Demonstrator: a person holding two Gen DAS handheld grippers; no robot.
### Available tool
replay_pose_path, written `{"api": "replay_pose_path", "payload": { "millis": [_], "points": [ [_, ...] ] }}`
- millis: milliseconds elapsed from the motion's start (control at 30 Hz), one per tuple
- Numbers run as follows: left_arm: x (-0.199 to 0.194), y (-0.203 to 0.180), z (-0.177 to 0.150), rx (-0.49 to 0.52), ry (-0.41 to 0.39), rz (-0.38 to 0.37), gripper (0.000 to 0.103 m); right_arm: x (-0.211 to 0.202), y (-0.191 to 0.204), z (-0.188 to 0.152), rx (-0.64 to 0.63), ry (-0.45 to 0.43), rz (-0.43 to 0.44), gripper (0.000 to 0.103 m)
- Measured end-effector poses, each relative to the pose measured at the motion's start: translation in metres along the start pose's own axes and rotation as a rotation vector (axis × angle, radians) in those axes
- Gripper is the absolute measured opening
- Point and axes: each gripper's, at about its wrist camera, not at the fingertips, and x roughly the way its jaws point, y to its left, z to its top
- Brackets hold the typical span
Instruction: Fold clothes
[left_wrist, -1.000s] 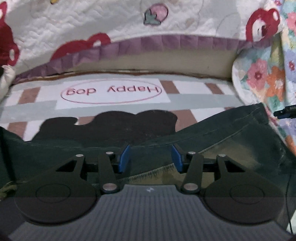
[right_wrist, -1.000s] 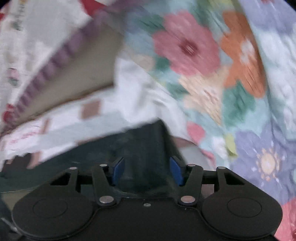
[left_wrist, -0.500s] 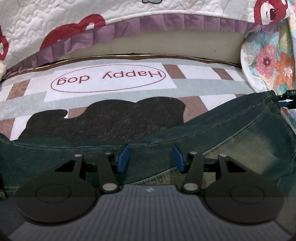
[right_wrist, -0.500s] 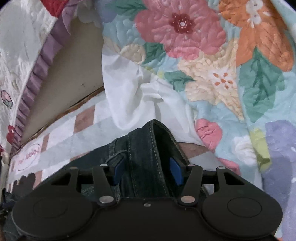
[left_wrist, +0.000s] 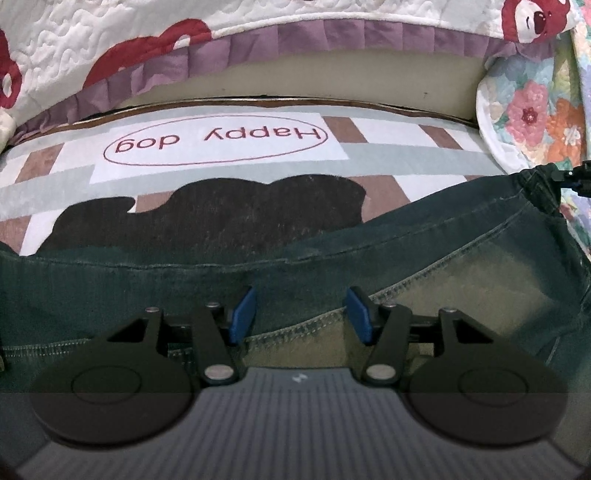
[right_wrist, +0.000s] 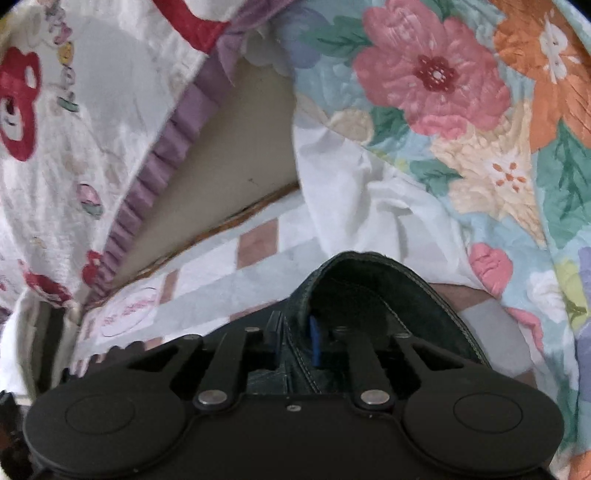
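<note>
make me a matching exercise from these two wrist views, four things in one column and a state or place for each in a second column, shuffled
Things:
1. dark blue denim jeans
2. left gripper
3. right gripper
4. pale patchwork mat with the red "Happy dog" oval

States or places:
A. jaws apart, blue pads on either side of a stitched seam
B. lies flat beneath the clothing
C. jaws just closed, pinching a denim edge
D. spread over the mat, one end lifted

Pairs: 1-D, 2-A, 3-C, 4-B
</note>
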Motion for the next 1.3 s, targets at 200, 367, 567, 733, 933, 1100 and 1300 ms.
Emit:
{"api": "replay_pose_path", "payload": {
  "millis": [200,367,567,733,933,1100,1300],
  "points": [
    [-0.004,0.008,0.0,0.021,-0.028,0.011,0.054,0.026,-0.009,0.009,-0.005,0.034,-0.147,0.047],
    [-0.011,0.023,0.0,0.014,-0.042,0.028,0.054,0.043,-0.009,0.011,-0.045,0.011,-0.154,0.023],
    [-0.023,0.048,0.003,-0.018,-0.099,0.053,0.054,-0.006,0.015,0.021,-0.051,-0.265,-0.114,0.008],
    [-0.018,0.054,0.004,0.003,-0.1,0.097,0.054,-0.03,-0.008,0.06,-0.005,-0.338,-0.267,0.007],
    [-0.004,0.052,0.001,0.06,-0.009,0.194,0.058,0.01,-0.014,0.051,-0.049,-0.198,-0.488,0.02],
    [-0.017,0.069,-0.006,0.042,-0.01,0.243,0.059,0.012,-0.007,0.042,-0.076,-0.159,-0.618,0.033],
    [-0.035,0.087,-0.028,0.026,-0.007,0.286,0.061,-0.025,-0.006,0.013,-0.106,-0.161,-0.65,0.044]
  ]
}}
